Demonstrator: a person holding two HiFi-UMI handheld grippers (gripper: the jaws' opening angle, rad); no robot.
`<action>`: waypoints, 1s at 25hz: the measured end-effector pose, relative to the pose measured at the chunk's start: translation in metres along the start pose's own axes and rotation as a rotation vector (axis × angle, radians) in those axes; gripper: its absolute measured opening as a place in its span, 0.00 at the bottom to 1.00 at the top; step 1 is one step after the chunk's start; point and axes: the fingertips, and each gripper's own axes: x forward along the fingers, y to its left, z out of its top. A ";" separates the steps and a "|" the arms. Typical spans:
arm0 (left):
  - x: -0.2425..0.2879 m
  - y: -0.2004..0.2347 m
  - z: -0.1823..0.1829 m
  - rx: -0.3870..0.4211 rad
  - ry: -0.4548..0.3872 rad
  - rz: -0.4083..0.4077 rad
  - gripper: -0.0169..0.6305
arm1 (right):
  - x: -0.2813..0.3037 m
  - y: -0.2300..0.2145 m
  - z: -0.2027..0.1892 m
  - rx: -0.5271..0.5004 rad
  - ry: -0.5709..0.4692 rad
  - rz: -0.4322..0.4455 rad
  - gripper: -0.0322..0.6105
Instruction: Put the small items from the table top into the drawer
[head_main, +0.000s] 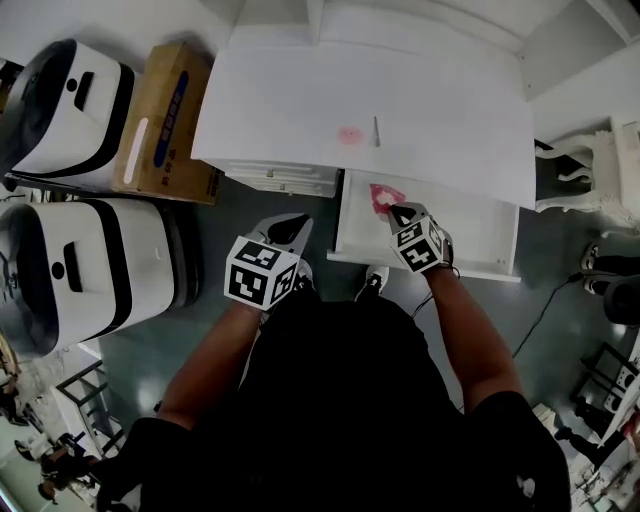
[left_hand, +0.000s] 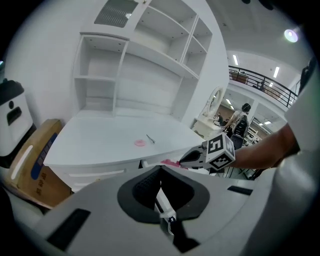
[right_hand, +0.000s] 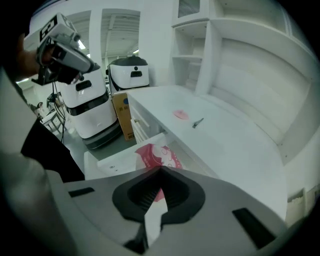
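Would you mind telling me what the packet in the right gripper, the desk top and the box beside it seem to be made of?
The packet: likely thin plastic film, glossy, printed pink and white. The desk top: probably painted or laminated board, smooth matte white. The box: cardboard by its plain brown faces, with blue print.

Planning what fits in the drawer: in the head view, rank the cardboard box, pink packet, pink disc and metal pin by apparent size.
1. cardboard box
2. pink packet, partly hidden by the right claw
3. pink disc
4. metal pin, about as long as the disc but far thinner, so these two are close.
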 end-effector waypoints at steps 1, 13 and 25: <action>-0.001 0.002 0.000 0.003 0.001 0.009 0.04 | 0.011 0.002 -0.002 -0.021 0.018 0.003 0.09; -0.021 0.020 -0.016 -0.061 0.005 0.090 0.04 | 0.101 0.026 -0.040 -0.092 0.222 0.074 0.10; -0.028 0.031 -0.025 -0.086 0.008 0.103 0.04 | 0.112 0.041 -0.046 -0.013 0.268 0.141 0.20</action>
